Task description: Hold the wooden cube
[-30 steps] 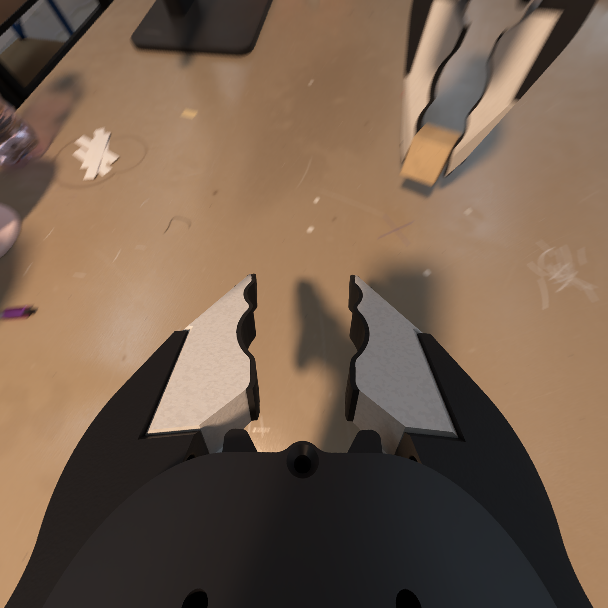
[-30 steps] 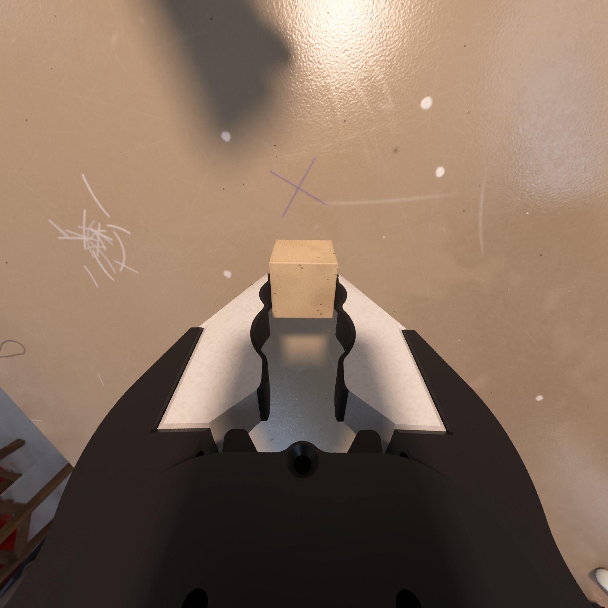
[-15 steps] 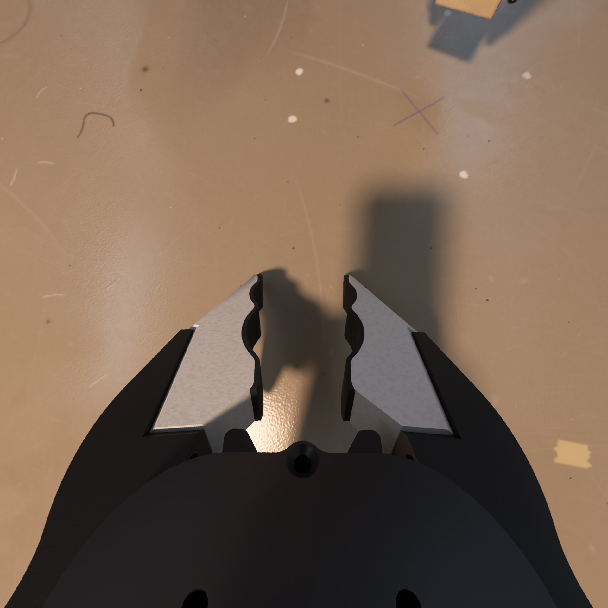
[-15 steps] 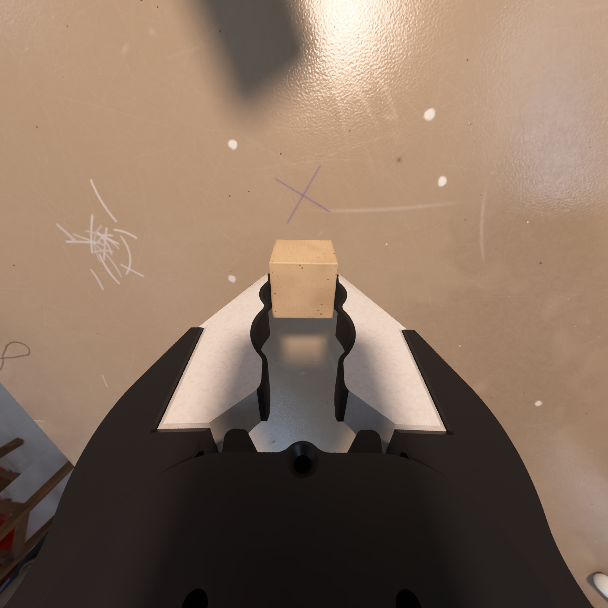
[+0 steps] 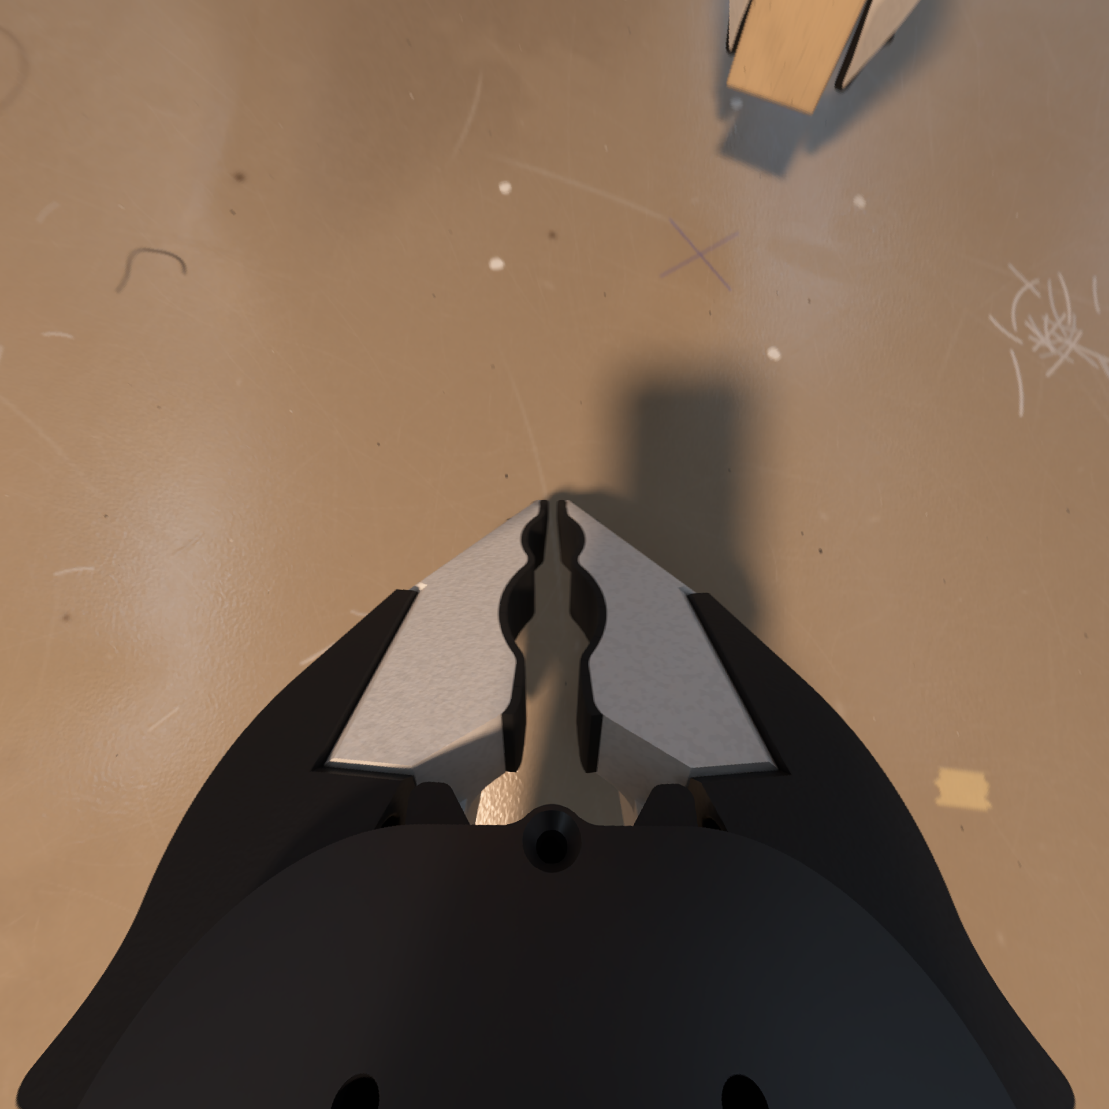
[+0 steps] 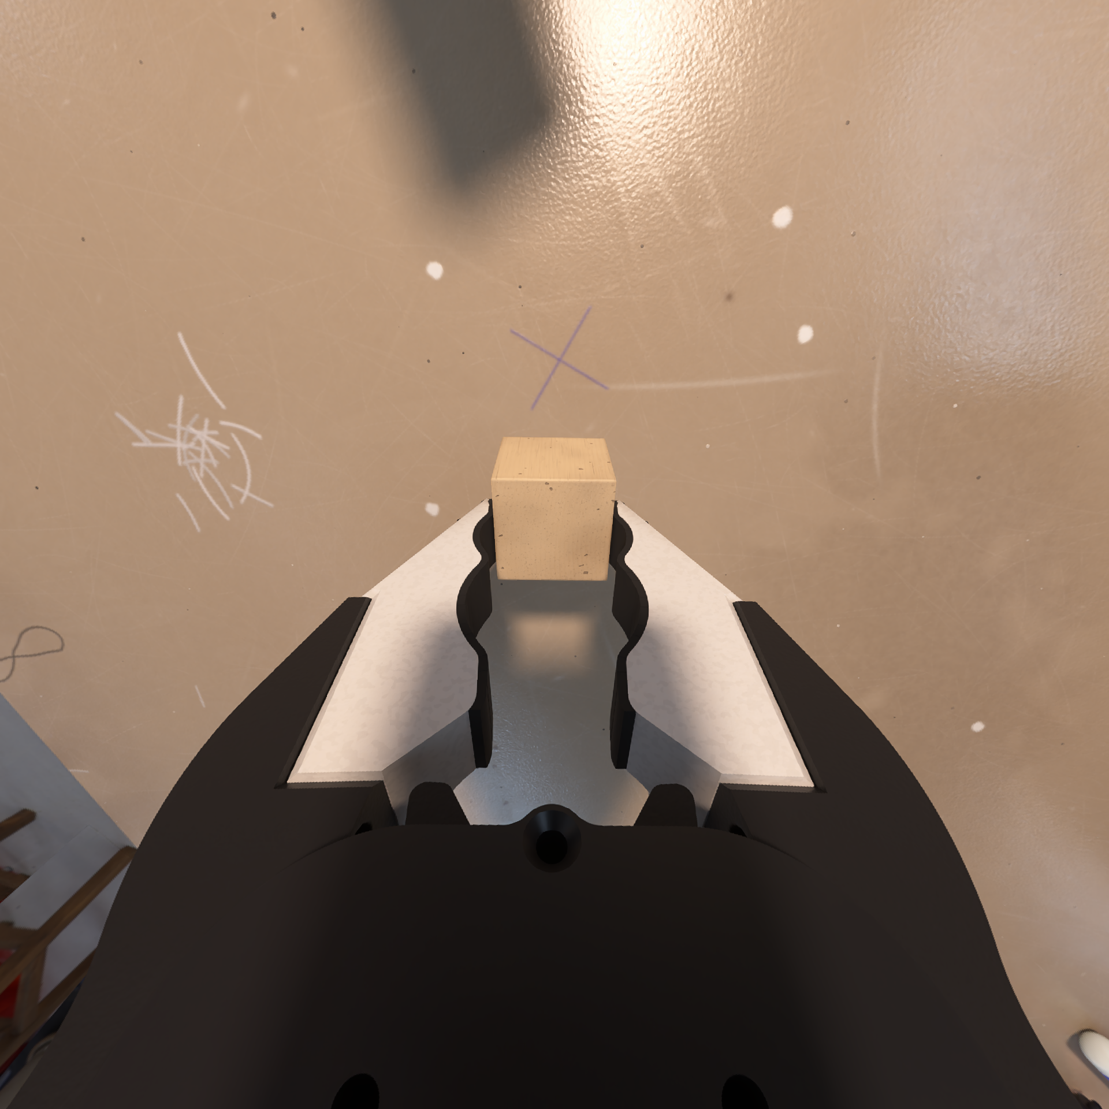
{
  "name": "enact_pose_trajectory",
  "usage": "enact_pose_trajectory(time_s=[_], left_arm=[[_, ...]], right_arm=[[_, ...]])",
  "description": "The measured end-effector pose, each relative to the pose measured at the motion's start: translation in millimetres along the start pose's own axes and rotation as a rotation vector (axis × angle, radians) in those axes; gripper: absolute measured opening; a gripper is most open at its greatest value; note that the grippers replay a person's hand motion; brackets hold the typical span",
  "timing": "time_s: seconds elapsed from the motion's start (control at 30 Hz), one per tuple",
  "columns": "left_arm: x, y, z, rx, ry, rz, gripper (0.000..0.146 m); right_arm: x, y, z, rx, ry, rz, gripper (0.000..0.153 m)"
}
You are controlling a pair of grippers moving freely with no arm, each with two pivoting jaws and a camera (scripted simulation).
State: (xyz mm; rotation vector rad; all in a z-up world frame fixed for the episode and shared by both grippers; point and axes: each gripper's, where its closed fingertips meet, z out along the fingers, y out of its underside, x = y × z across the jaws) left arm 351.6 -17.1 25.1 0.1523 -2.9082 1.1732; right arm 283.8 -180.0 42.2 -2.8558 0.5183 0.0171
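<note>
In the left wrist view, the left gripper (image 5: 552,503) has changed most since half a second ago: its jaws, then parted with a clear gap, have come together until only a thin slit remains between the tips, and they hold nothing. Its dark shadow falls on the tan surface (image 5: 300,420) just ahead and to the right of the tips. The view has also shifted, so that far ahead and to the right the wooden cube (image 5: 780,57) now shows more fully, pinched between the two pale fingers of the right gripper (image 5: 786,78), with its own shadow on the surface below, so the cube sits clear of the surface. A faint purple cross mark (image 5: 699,255) lies between that shadow and the left jaws, and white scratches (image 5: 1050,336) lie far off to the right. In the right wrist view little differs from the earlier frame beyond a slight drift of the surface marks. The right gripper (image 6: 553,510) has its jaws closed to the cube's width, gripping the wooden cube (image 6: 553,516) at the very tips, each finger pressed against one side face. The cross mark (image 6: 559,359) lies ahead of the cube, and white scratches (image 6: 201,456) lie to the left of the jaws.
</note>
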Motion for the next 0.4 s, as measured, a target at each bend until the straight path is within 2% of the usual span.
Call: enact_pose_trajectory(time_s=[0.1,0.17,0.27,0.4], left_arm=[[4.3,-6.8,5.2,0.054,-0.002,0.003,0.034],[11.2,-4.5,11.7,0.031,0.025,0.023,0.044],[18.7,2.6,22.0,-0.029,0.034,0.058,0.05],[26.5,-4.0,24.7,-0.004,0.056,0.069,0.052]], right_arm=[[-0.4,1.3,-0.3,0.001,-0.001,0.002,0.036],[-0.7,2.0,-0.5,0.0,-0.001,0.002,0.036],[-1.4,2.9,-1.0,0.001,-0.002,0.004,0.036],[-1.6,3.9,-1.0,-0.001,-0.003,0.007,0.036]])
